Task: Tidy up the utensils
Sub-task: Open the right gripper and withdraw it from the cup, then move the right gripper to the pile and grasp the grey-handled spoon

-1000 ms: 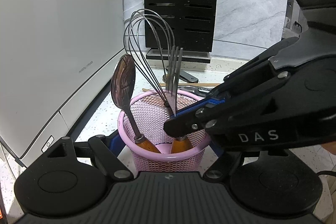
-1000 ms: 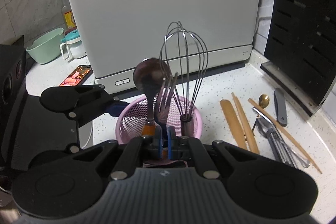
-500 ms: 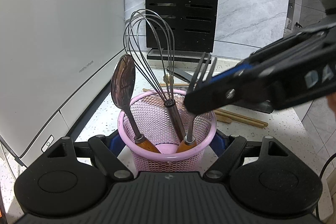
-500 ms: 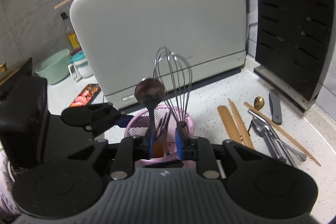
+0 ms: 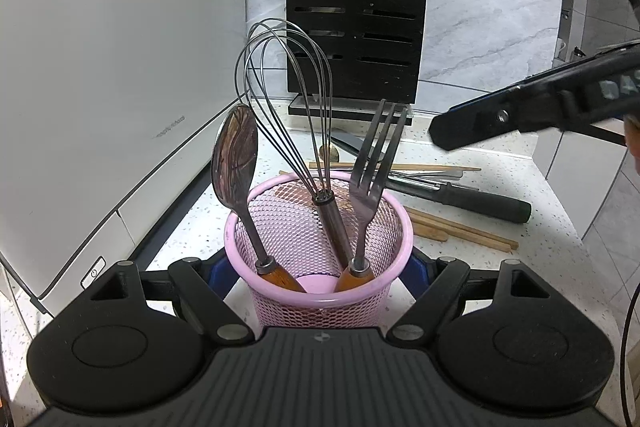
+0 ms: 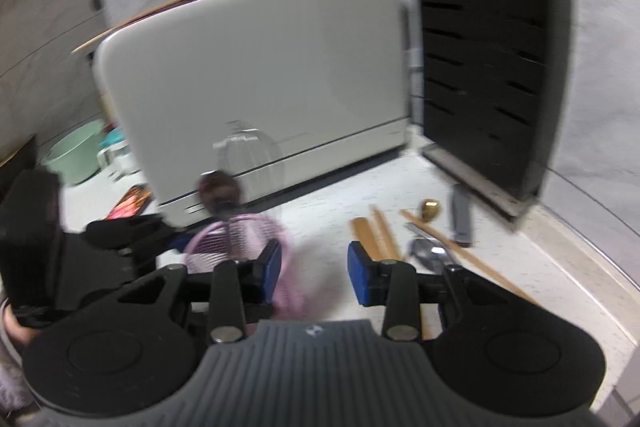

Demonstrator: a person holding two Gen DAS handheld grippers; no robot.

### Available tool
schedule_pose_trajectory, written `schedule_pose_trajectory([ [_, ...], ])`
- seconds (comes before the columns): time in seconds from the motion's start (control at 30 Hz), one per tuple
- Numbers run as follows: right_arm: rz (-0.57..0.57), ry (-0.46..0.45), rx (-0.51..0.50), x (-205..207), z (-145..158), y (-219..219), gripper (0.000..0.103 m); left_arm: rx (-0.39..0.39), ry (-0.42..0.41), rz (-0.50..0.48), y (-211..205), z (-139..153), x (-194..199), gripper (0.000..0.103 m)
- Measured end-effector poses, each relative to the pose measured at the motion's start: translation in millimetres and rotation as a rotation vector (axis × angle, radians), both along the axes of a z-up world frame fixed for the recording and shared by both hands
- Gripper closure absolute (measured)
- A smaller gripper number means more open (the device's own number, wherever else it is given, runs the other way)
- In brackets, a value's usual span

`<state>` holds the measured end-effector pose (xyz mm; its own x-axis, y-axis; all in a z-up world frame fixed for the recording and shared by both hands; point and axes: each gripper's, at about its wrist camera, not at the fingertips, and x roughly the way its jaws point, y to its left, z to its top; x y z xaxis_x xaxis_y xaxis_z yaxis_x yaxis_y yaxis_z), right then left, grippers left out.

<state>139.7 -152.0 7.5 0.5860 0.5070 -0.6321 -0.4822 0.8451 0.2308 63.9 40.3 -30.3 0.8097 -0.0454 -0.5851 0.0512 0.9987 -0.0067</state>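
Observation:
A pink mesh cup (image 5: 320, 301) stands on the counter, held between the fingers of my left gripper (image 5: 316, 267). In the cup stand a spoon (image 5: 234, 155), a whisk (image 5: 288, 99) and a fork (image 5: 376, 155), the spoon and fork with wooden handles. My right gripper (image 6: 314, 269) is open and empty, above the counter to the right of the cup (image 6: 236, 239); its finger shows in the left wrist view (image 5: 520, 111). Loose utensils lie on the counter: wooden chopsticks (image 6: 378, 231), a metal spoon (image 6: 430, 251), a small gold spoon (image 6: 430, 207) and a dark-handled tool (image 5: 484, 201).
A large white appliance (image 5: 104, 99) stands left of the cup. A black slotted knife block (image 5: 356, 11) stands at the back against the marble wall. A green bowl (image 6: 76, 155) and a phone (image 6: 128, 203) lie far left. The counter's edge runs along the right.
My right gripper let go of the fork, which now leans in the cup, opened wide and pulled up and away to the right. The left gripper and cup stayed still.

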Motion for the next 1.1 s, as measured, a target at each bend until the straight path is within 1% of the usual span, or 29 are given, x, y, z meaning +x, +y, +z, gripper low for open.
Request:
schedule_pose_trajectory([
  [0.07, -0.053, -0.020, -0.020, 4.0, -5.1, -8.2, 0.068, 0.000, 0.001, 0.004, -0.8, 0.0, 0.6, 0.010],
  [0.13, -0.080, -0.057, -0.057, 6.1, -11.6, -13.0, 0.068, 0.001, 0.002, 0.007, -1.6, 0.3, 1.1, 0.010],
  [0.3, -0.091, -0.088, -0.161, 13.1, -29.0, -17.0, 0.068, 0.001, 0.007, 0.015, -3.2, 0.8, 2.8, 0.010],
  [0.43, -0.100, -0.048, -0.229, 24.9, -43.2, -18.2, 0.069, 0.004, 0.011, 0.018, -4.4, 1.2, 3.4, 0.010],
  [0.47, -0.096, -0.038, -0.246, 27.2, -46.8, -18.1, 0.073, 0.005, 0.011, 0.020, -4.8, 1.4, 3.4, 0.010],
  [0.53, -0.089, -0.016, -0.286, 33.1, -53.8, -16.9, 0.074, 0.006, 0.012, 0.020, -5.3, 1.5, 3.3, 0.010],
  [0.6, -0.089, 0.010, -0.302, 40.1, -60.6, -17.2, 0.075, 0.007, 0.013, 0.020, -6.0, 1.9, 3.4, 0.010],
  [0.67, -0.090, 0.039, -0.305, 47.2, -67.2, -17.6, 0.082, 0.009, 0.015, 0.018, -6.3, 2.3, 4.2, 0.010],
  [0.93, -0.079, 0.065, -0.369, 60.4, -83.5, -7.2, 0.082, 0.004, 0.021, 0.004, -6.0, 2.1, 6.3, 0.010],
  [1.1, -0.077, 0.082, -0.378, 65.6, -89.8, -5.2, 0.082, 0.002, 0.022, 0.004, -4.0, 2.5, 6.4, 0.010],
])
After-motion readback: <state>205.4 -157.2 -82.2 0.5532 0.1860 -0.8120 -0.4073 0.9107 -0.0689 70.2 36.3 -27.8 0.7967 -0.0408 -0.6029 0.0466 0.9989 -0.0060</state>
